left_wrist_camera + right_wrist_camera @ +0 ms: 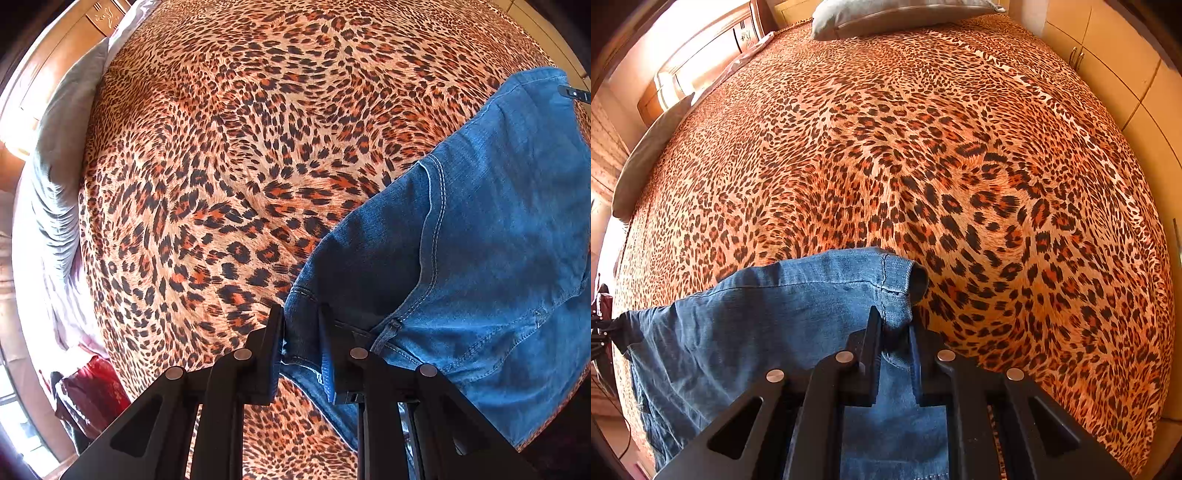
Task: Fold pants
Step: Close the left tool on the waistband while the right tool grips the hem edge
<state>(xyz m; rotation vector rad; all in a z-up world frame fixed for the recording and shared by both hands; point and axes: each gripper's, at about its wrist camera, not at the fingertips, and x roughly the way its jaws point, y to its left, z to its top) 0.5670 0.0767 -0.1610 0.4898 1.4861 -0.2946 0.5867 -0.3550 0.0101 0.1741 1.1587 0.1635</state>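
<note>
1. The left hand-held gripper (pixel 301 345) has its two fingers pinched onto a corner of the blue jeans (pixel 480 240), right at a stitched hem edge; the denim is bunched between the jaws.
2. The right hand-held gripper (pixel 895 345) likewise pinches the jeans (pixel 768 321), gripping a folded, seamed edge whose rolled end pokes out just beyond the fingertips.
3. From the left gripper, the garment runs away to the right and up across its view, with a curved double-stitched seam visible. A small dark tip at the far upper right looks like the other gripper, though it is too small to be sure.
4. From the right gripper, the cloth spreads left and downward, hanging in soft creases, and its far left end narrows to a bunched point beside some dark hardware at the picture's edge.
5. So the long axis of the held edge appears to run between the two grippers, each one at an end. Neither is nearer; both already have hold of it.
6. The jeans seem lifted above the leopard-print bedspread (pixel 960 147), not laid flat on it, with open bed ahead of both grippers.
7. Judged from this, the coming move is to carry the stretched edge forward over the bed, keeping it taut and level.
8. A grey pillow (pixel 897 16) lies at the far end, well apart from the jeans.
</note>
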